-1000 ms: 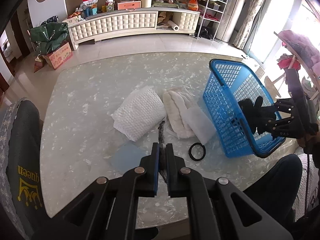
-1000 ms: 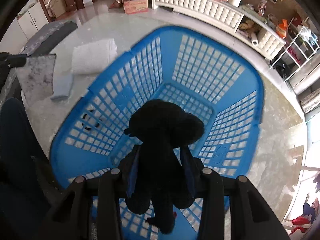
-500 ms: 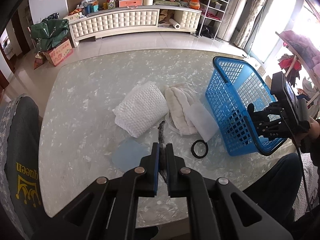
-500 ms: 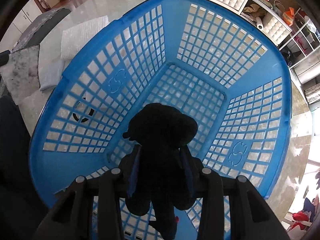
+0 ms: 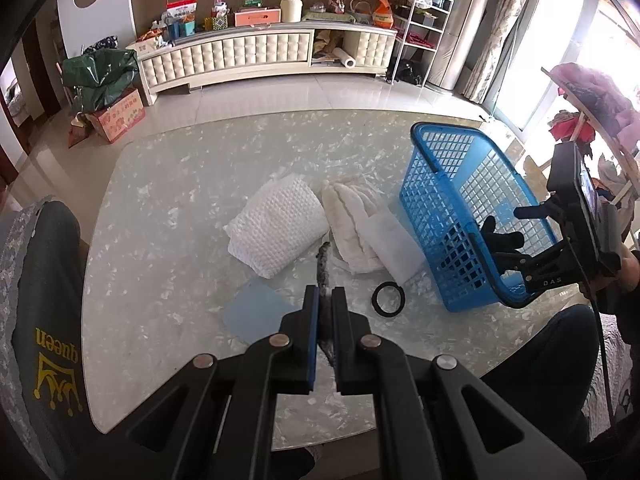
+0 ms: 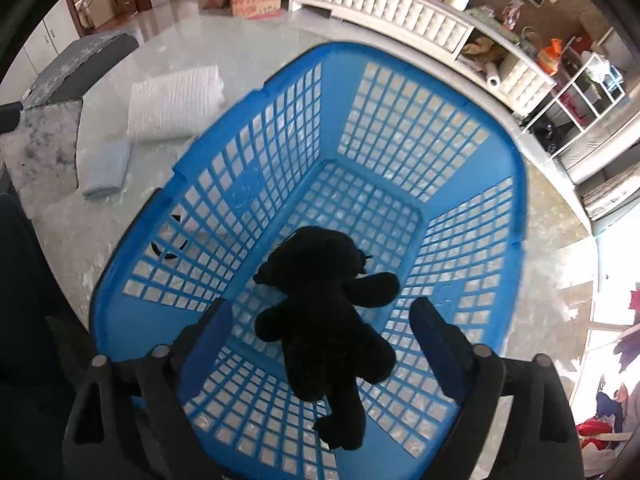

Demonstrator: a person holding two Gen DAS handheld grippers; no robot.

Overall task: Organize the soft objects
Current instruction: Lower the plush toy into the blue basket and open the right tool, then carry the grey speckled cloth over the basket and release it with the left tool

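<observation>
A black plush toy (image 6: pixel 328 312) lies inside the blue basket (image 6: pixel 400 64), between the spread fingers of my right gripper (image 6: pixel 320 328), which is open above the basket's near rim. In the left wrist view the basket (image 5: pixel 436 200) stands at the table's right, with the right gripper (image 5: pixel 500 244) over it. My left gripper (image 5: pixel 325 304) is shut on a grey speckled cloth (image 5: pixel 322 268) seen edge-on. A white waffle pillow (image 5: pixel 276 228), a cream folded blanket (image 5: pixel 352 224), a white foam pad (image 5: pixel 392 244) and a light blue cloth (image 5: pixel 256 312) lie on the marble table.
A black ring (image 5: pixel 388 299) lies on the table by the basket's near corner. A grey chair back (image 5: pixel 44 312) with yellow lettering stands at the table's left edge. A person's legs (image 5: pixel 536 360) are at the right front. A white cabinet (image 5: pixel 248 56) stands far behind.
My right gripper has opened and the black plush toy has dropped from it into the basket. My left gripper has stayed shut on the grey cloth.
</observation>
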